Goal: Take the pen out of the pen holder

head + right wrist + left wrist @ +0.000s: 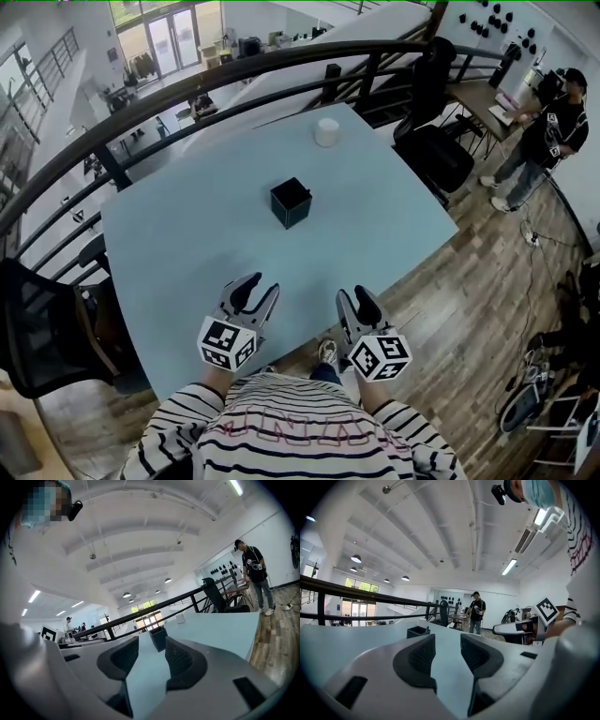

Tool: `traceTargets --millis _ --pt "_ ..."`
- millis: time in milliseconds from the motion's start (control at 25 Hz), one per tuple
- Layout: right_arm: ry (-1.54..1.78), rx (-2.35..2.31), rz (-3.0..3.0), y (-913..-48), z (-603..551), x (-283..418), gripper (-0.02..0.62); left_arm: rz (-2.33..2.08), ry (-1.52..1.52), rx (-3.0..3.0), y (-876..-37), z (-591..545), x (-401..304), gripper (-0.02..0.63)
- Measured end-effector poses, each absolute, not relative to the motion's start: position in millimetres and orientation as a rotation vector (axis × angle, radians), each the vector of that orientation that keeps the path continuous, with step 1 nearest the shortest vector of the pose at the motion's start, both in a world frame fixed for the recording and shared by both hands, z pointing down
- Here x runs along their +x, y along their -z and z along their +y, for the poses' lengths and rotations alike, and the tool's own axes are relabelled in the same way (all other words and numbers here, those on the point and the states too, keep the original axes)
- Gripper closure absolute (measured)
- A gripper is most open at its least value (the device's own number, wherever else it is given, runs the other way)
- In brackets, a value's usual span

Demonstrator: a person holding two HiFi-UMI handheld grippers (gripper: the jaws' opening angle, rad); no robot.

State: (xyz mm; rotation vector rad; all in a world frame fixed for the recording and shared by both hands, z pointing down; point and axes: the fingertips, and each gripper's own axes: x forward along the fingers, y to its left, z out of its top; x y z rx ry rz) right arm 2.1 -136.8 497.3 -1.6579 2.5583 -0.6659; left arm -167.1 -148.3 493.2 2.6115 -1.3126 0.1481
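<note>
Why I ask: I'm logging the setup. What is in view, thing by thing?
table: one, light blue, centre
pen holder: one, black, square, mid-table
small cylinder: one, white, table's far edge
railing: one, black, curving behind the table
chairs: two, black, beyond the table's far right and at its left
bystander: one, dark top, far right
left gripper: one, grey-white, open, empty, near table edge
right gripper: one, same, open, empty, beside it

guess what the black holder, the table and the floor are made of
Holder: likely plastic or coated metal; matte black, sharp square edges, too small to be sure.
Table: smooth pale blue laminate or painted board, by its even, seamless face.
Floor: wood or wood-look planks; brown grain and plank seams show.
</note>
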Motion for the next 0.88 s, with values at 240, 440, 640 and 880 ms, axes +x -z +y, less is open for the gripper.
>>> traceTargets --millis 240,440,640,880 --pt "0.694 -1.584 2.632 -503.7 -177.9 30.2 0.41 -1.404 -0.152 2.557 -496.4 -186.4 -142.6 0.46" --pt "0.718 -1.52 2.669 -508.9 -207.8 53.0 0.41 -1.461 -0.183 2.536 -496.5 -216.9 -120.2 0.46" --pt "0.734 -1.463 2.708 -513.3 -226.6 70.8 0.41 -1.522 -0.197 2.512 -496.8 -240.2 -103.1 0.461" --pt "0.753 -1.382 2.748 -518.1 -243.8 89.7 0.41 -1.616 -0.202 2.472 -494.7 -263.4 -89.5 0.46"
